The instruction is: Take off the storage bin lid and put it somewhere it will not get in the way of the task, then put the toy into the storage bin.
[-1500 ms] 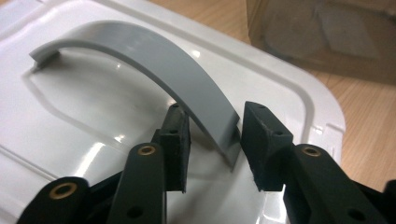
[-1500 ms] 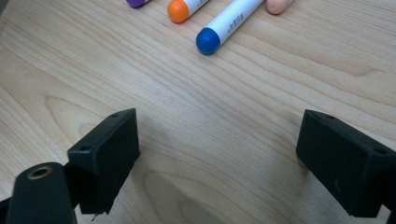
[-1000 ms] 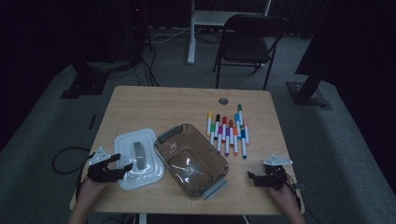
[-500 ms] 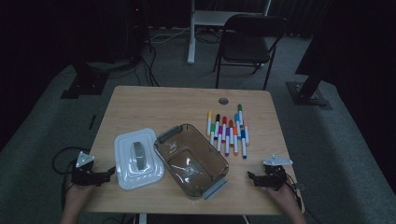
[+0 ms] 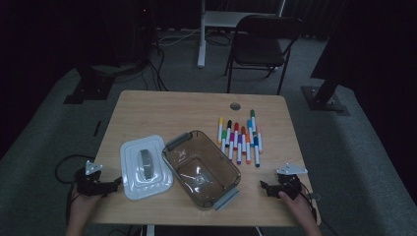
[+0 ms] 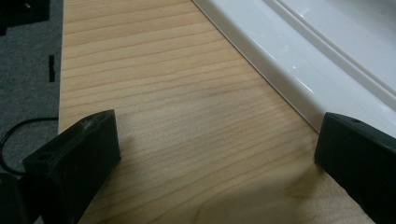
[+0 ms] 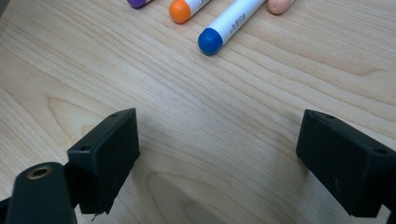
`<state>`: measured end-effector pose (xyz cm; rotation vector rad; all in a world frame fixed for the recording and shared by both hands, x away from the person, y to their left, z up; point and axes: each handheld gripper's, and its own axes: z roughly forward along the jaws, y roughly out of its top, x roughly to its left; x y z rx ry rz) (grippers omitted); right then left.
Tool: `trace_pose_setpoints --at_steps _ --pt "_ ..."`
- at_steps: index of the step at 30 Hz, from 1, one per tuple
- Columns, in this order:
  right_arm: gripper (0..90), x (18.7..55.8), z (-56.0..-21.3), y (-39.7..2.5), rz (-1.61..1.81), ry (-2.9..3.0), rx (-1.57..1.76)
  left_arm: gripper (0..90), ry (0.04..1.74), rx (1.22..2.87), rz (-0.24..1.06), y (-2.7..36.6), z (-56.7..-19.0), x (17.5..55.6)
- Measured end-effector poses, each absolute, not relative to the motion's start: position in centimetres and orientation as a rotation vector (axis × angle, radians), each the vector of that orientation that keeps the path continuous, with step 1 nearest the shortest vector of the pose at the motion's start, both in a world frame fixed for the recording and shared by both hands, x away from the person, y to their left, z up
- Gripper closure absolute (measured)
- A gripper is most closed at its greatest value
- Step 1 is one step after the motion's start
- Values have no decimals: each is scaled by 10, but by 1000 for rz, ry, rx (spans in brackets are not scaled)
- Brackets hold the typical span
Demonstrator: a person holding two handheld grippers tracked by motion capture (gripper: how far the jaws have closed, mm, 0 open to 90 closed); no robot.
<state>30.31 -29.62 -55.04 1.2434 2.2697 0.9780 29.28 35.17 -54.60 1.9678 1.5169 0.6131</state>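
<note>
A clear brown container [image 5: 201, 168] lies at the middle of the wooden table [image 5: 177, 110], with its white lid [image 5: 144, 166] to the left. Several coloured markers [image 5: 239, 138] lie in a row at the right. My left gripper [image 5: 114, 185] rests open at the table's front left corner, beside the white lid's edge [image 6: 299, 60]; its jaws stand wide apart over bare wood. My right gripper [image 5: 266, 188] rests open at the front right, with nothing between its jaws. A blue-capped marker [image 7: 226, 26] and an orange-capped marker [image 7: 187, 8] lie just ahead of it.
A small round grommet [image 5: 235, 106] sits near the table's far edge. A black folding chair [image 5: 258, 44] and a white desk leg [image 5: 201, 34] stand beyond the table. Dark stands and cables lie on the grey carpet at both sides.
My left gripper has drawn back from the lid's left edge toward the table's front left corner. The right gripper has stayed in place.
</note>
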Motion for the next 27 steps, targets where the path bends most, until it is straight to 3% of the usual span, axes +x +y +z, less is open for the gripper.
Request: trace_pose_setpoints --at_steps 27 --pt "127 304 -550 -294 959 2227 1298 6 1611 1906 648 344 -546 294"
